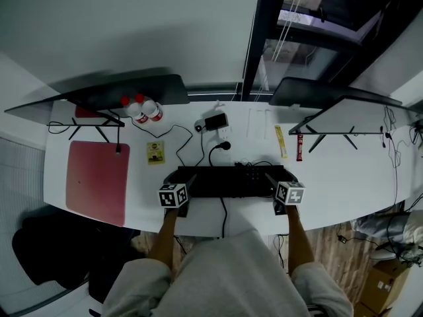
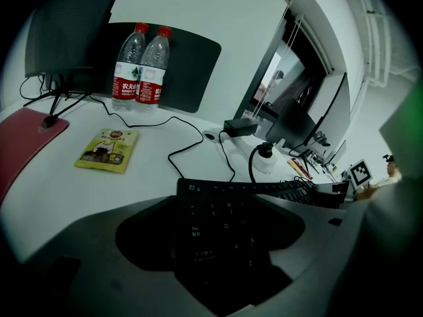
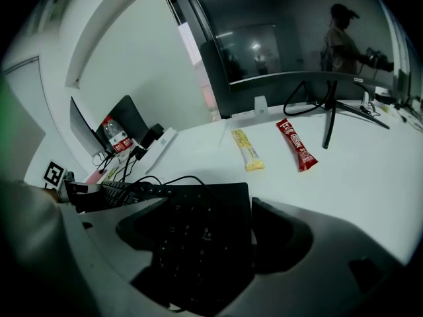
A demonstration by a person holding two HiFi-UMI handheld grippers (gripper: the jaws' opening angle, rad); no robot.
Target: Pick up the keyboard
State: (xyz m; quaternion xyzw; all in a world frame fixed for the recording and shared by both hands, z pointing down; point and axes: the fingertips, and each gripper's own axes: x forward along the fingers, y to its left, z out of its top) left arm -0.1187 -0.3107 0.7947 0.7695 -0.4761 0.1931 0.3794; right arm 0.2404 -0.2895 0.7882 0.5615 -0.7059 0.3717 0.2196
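A black keyboard [image 1: 228,180] lies near the front edge of the white desk [image 1: 344,177]. My left gripper [image 1: 185,181] holds its left end and my right gripper [image 1: 274,179] its right end. In the left gripper view the keyboard [image 2: 221,216] fills the gap between the grey jaws of the left gripper [image 2: 225,226], with the Tab and Caps Lock keys showing. In the right gripper view the keyboard's [image 3: 198,230] right end sits the same way inside the right gripper [image 3: 201,240]. Both grippers look shut on it. I cannot tell if it is off the desk.
A red mat [image 1: 97,180] covers the desk's left. Two water bottles [image 1: 143,108], a yellow snack packet [image 1: 155,152], a power adapter [image 1: 216,121] with cables, a yellow bar [image 1: 281,140] and a red bar [image 1: 299,146] lie behind the keyboard. Monitors [image 1: 122,90] stand at both back corners.
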